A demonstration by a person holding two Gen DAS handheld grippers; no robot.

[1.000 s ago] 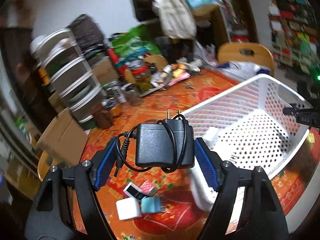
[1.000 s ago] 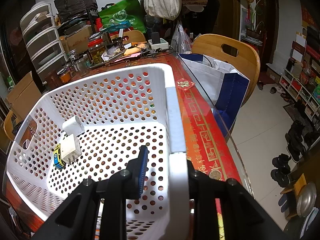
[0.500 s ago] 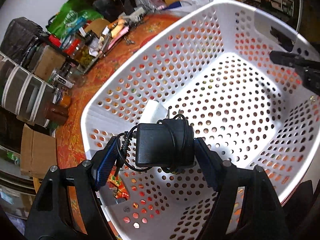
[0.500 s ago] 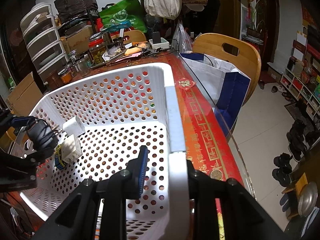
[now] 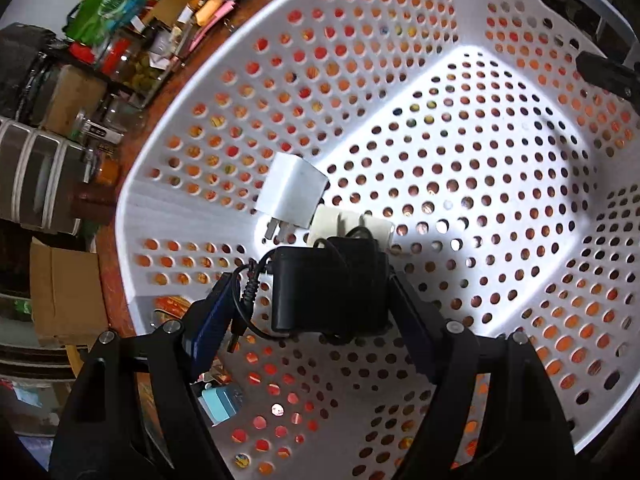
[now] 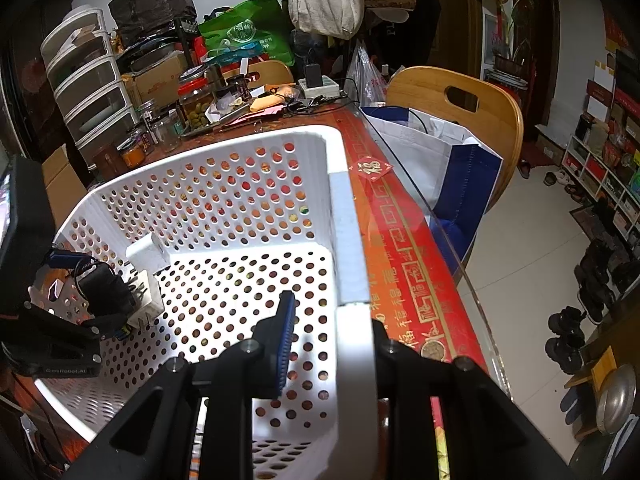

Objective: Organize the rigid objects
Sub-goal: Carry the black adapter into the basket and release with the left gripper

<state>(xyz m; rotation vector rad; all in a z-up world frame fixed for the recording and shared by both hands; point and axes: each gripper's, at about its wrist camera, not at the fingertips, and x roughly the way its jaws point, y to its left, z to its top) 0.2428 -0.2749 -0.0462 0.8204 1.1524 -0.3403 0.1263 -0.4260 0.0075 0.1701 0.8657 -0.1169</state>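
From my remote station I count one white basket, one black power adapter at centre frame, two white chargers just above it, and two grippers.

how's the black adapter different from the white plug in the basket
The black adapter has a cord wound around it; the white plug shows no cord. The adapter is between the fingers of the left claw, above the basket floor; the plug rests on the floor against the wall. The adapter looks bulkier, though it is nearer the camera. Both are boxy chargers inside the basket.
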